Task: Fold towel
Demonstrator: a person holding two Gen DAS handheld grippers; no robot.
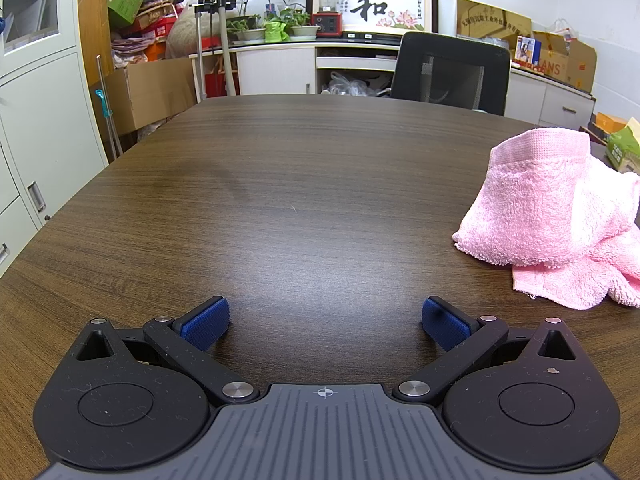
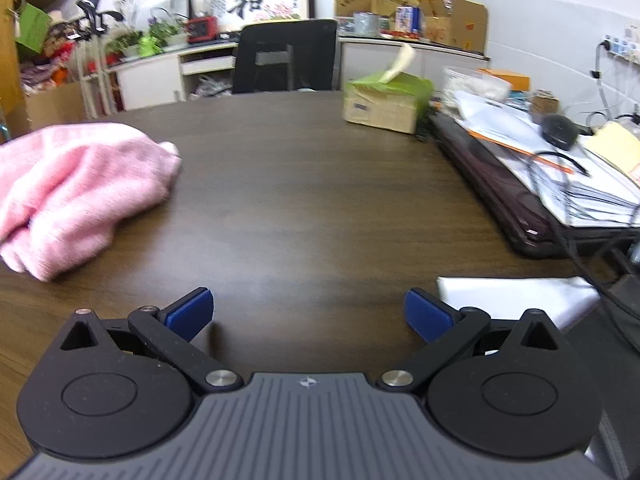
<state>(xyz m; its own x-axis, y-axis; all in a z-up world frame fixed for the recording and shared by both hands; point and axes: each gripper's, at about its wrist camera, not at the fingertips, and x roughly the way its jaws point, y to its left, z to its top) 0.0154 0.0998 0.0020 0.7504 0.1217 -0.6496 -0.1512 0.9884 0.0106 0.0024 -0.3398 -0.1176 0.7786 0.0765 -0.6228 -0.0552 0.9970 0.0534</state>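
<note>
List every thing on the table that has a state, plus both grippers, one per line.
pink towel: crumpled in a heap, unfolded, not held
left gripper: open, empty, over bare table
right gripper: open, empty, apart from the towel
tissue box: upright, a tissue sticking out of the top
stack of papers: piled at the table's right side, a cable lying across it
white sheet: lying flat near the right gripper

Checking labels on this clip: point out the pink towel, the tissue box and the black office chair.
pink towel (image 1: 552,216), left wrist view, on its bunched middle.
tissue box (image 2: 384,100), right wrist view, on its front face.
black office chair (image 1: 452,72), left wrist view, on its backrest.
</note>
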